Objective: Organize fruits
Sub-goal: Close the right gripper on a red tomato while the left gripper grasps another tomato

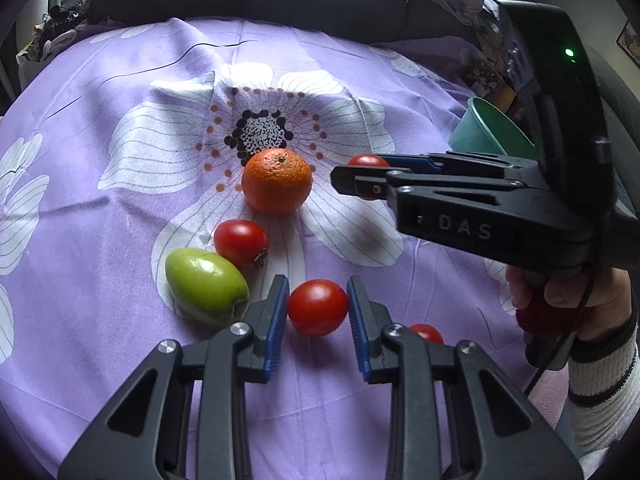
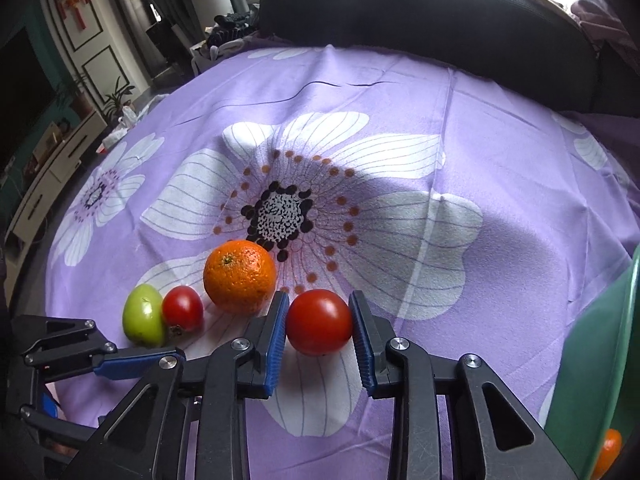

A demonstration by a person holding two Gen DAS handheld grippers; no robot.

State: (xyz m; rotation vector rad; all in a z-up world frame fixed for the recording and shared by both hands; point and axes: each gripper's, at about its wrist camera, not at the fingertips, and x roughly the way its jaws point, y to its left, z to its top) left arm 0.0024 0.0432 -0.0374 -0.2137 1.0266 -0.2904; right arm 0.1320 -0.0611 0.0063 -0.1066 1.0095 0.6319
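Observation:
On the purple flowered cloth (image 1: pixel 120 80) lie an orange (image 1: pixel 277 181), a green tomato (image 1: pixel 206 286) and a red tomato (image 1: pixel 240 242) beside it. My left gripper (image 1: pixel 318 312) is shut on a red tomato (image 1: pixel 318 307). Another small red tomato (image 1: pixel 427 333) lies partly hidden behind its right finger. My right gripper (image 2: pixel 319 326) is shut on a red tomato (image 2: pixel 319 322), seen from the side in the left wrist view (image 1: pixel 362 178). The orange (image 2: pixel 239 277), green tomato (image 2: pixel 143 315) and red tomato (image 2: pixel 182 308) also show in the right wrist view.
A green bowl (image 1: pixel 490 130) stands at the right, behind the right gripper; its rim (image 2: pixel 624 340) fills the right edge of the right wrist view, with an orange fruit (image 2: pixel 608 454) low beside it. A dark chair back (image 2: pixel 400 8) borders the far side.

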